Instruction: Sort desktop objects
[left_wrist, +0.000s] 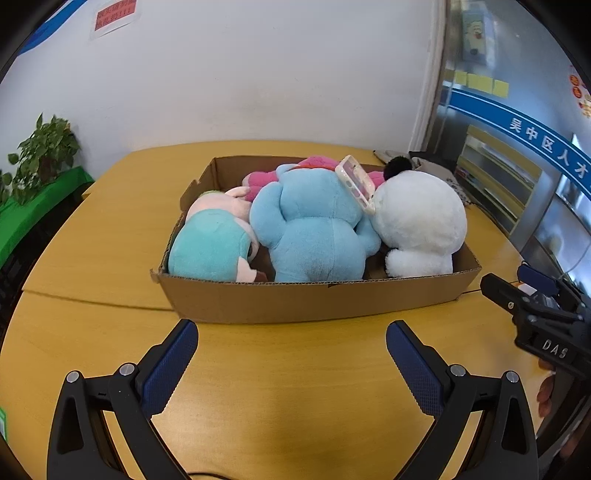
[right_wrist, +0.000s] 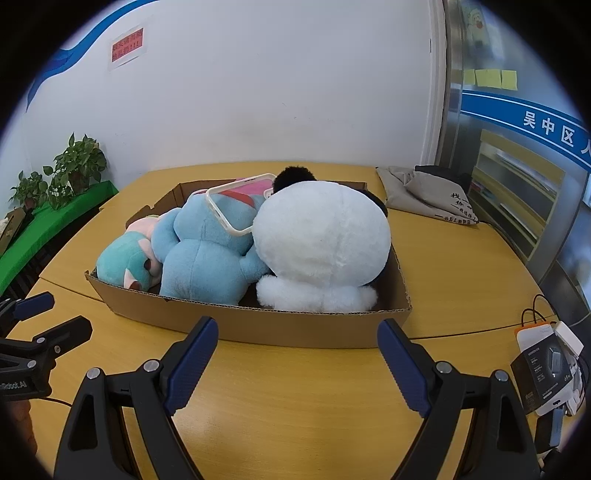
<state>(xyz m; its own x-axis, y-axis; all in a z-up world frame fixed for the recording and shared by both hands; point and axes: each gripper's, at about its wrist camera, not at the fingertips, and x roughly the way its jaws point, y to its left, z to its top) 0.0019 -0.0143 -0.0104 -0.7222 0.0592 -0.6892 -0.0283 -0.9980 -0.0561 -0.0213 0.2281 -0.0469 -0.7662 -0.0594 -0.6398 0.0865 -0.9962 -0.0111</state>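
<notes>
The cardboard box (left_wrist: 314, 299) sits mid-frame on the yellow table (left_wrist: 110, 240), packed with a teal plush (left_wrist: 210, 247), blue plush (left_wrist: 314, 229) and white plush (left_wrist: 417, 225); a phone case (left_wrist: 356, 182) lies atop them. The left gripper (left_wrist: 291, 343) and right gripper (right_wrist: 295, 339) both hover before the box's near wall, jaws apart and empty. A grey bag (right_wrist: 424, 192) lies at upper right, and small retail boxes (right_wrist: 546, 369) at the right edge.

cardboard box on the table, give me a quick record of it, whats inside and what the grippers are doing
container: shallow brown cardboard box on yellow wooden table
contents, left to right: teal and pink plush toy; light blue plush toy; white round plush toy; pink plush behind
on top: cream-framed phone case, tilted, resting across the blue and white toys
left gripper: open, holding nothing, in front of the box
right gripper: open, holding nothing, in front of the box
beside box: grey cloth bag, far right
</notes>
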